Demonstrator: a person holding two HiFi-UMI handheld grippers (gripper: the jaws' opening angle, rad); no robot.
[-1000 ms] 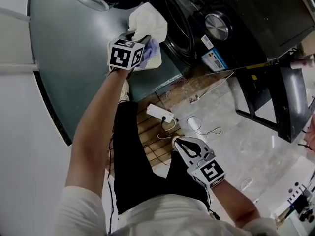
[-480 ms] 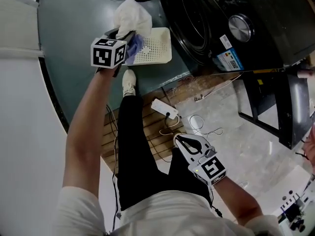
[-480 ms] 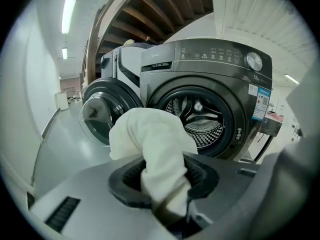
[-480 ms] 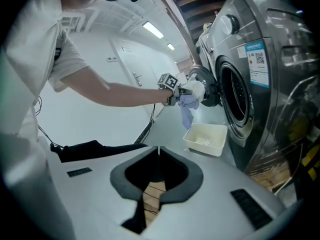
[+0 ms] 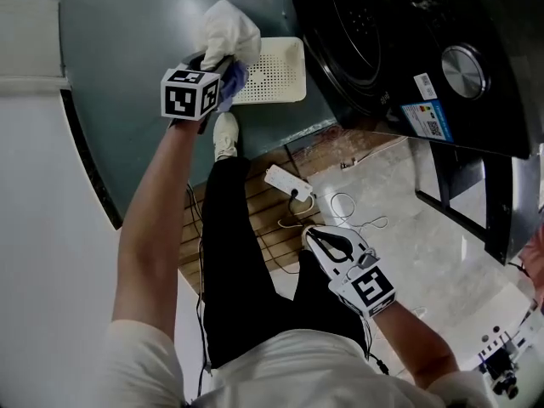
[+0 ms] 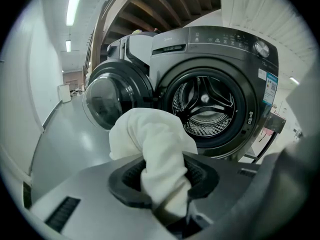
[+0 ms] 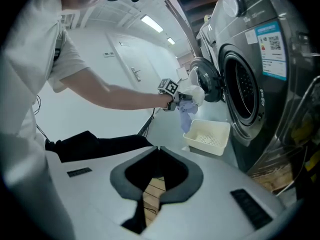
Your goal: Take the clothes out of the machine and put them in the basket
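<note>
left claw (image 5: 223, 66) pinching a white cloth (image 5: 228, 32) over the edge of the basket (image 5: 285, 58), right claw (image 5: 327, 243) idle

the left claw's jaws are clamped on the bunched middle of the white cloth, which bulges out beyond them, and a bluish piece (image 7: 186, 115) hangs below the same grip. holding the bundle by its middle keeps it clear of the floor (image 5: 127, 75) on the way across. the basket sits on the floor just in front of the machine (image 5: 382, 32), beside its swung-open door (image 6: 107, 101), so the carry from the drum (image 6: 202, 106) is short. the drum looks empty from here. the right claw is pressed together on nothing, held low and well apart from the basket, likely to stay out of the way.
</note>
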